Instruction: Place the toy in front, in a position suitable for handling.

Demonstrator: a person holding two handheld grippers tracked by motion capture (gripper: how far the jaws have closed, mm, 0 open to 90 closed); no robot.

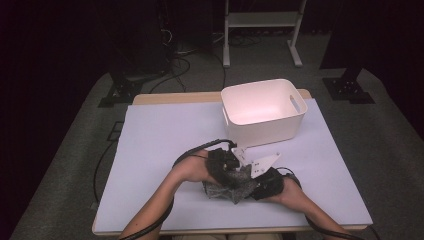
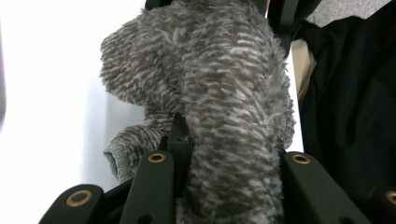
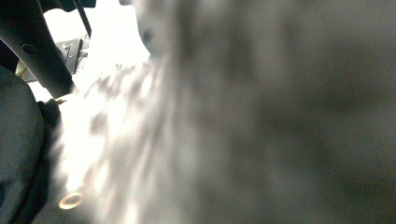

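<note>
Pale table (image 1: 165, 145) (dark room), both tongs (image 1: 227, 172) (image 1: 260, 182) clamped on grey fuzzy cloth (image 1: 232, 187).

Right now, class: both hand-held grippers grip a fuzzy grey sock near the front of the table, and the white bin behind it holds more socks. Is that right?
Not quite. The high view shows the white bin empty. The rest stands: both hand-held grippers grip the fuzzy grey sock.

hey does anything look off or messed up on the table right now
Nothing stands out. The fuzzy grey cloth is bunched up between the left tool and right tool, which both grip it, and the white bin sits upright on the table.
</note>
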